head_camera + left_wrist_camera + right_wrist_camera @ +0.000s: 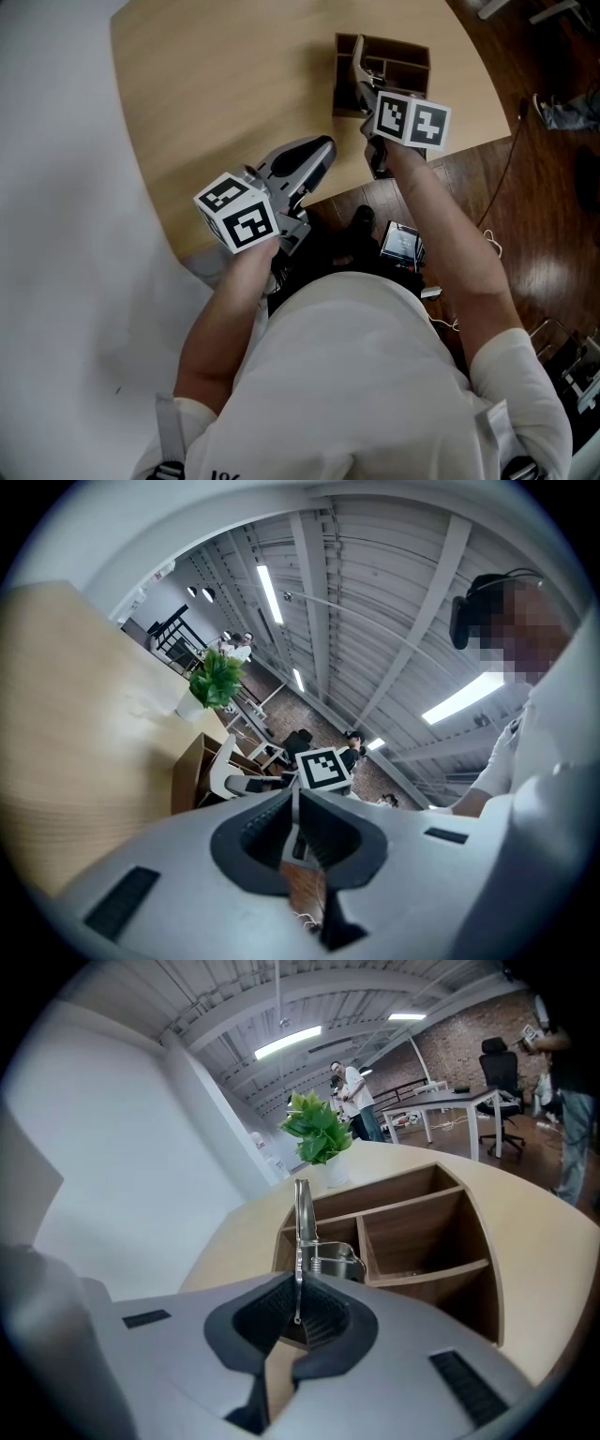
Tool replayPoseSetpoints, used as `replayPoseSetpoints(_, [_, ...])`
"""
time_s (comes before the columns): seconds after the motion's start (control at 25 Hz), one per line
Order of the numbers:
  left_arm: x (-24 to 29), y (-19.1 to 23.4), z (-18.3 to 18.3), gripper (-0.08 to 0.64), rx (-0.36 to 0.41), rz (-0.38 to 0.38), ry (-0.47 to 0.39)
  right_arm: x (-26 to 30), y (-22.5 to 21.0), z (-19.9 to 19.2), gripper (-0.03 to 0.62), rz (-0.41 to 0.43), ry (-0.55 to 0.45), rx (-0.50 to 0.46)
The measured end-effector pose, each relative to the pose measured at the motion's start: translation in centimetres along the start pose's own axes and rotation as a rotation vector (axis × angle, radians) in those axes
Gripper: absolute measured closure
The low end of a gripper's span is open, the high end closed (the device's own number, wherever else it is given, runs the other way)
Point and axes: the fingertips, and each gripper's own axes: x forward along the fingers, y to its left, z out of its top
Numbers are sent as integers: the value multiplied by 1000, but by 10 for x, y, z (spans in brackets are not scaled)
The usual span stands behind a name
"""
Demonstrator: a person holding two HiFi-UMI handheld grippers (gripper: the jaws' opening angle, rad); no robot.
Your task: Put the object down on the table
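We are holding the metal utensil [301,1227] upright, pinched in the right gripper [298,1314], over the wooden organizer [427,1241] at the tabletop's [216,84] right edge. The left gripper [296,829] is hovering empty, jaws pressed together. We judge this as the carry step; the next move calls for shifting to bare tabletop, lowering and releasing

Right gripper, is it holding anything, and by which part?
The right gripper is shut on a metal utensil, pinching the bottom end of its thin flat handle; the rest sticks up in front of the wooden organizer.
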Motion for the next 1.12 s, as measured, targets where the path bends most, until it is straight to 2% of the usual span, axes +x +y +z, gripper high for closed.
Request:
replayPoseSetpoints(0.32, [-3, 1, -6, 555, -4, 2, 0, 3, -1, -4, 584, 3, 21, -20])
replayPoseSetpoints(0.44, [-3, 3, -9, 555, 4, -9, 0, 4, -3, -3, 543, -3, 17, -23])
replayPoseSetpoints(0.76, [-1, 8, -11, 555, -3, -4, -3, 1, -17, -1, 517, -64, 20, -34])
replayPoseSetpoints(1.12, [-1, 13, -17, 555, -3, -12, -10, 4, -21, -7, 515, -61, 15, -31])
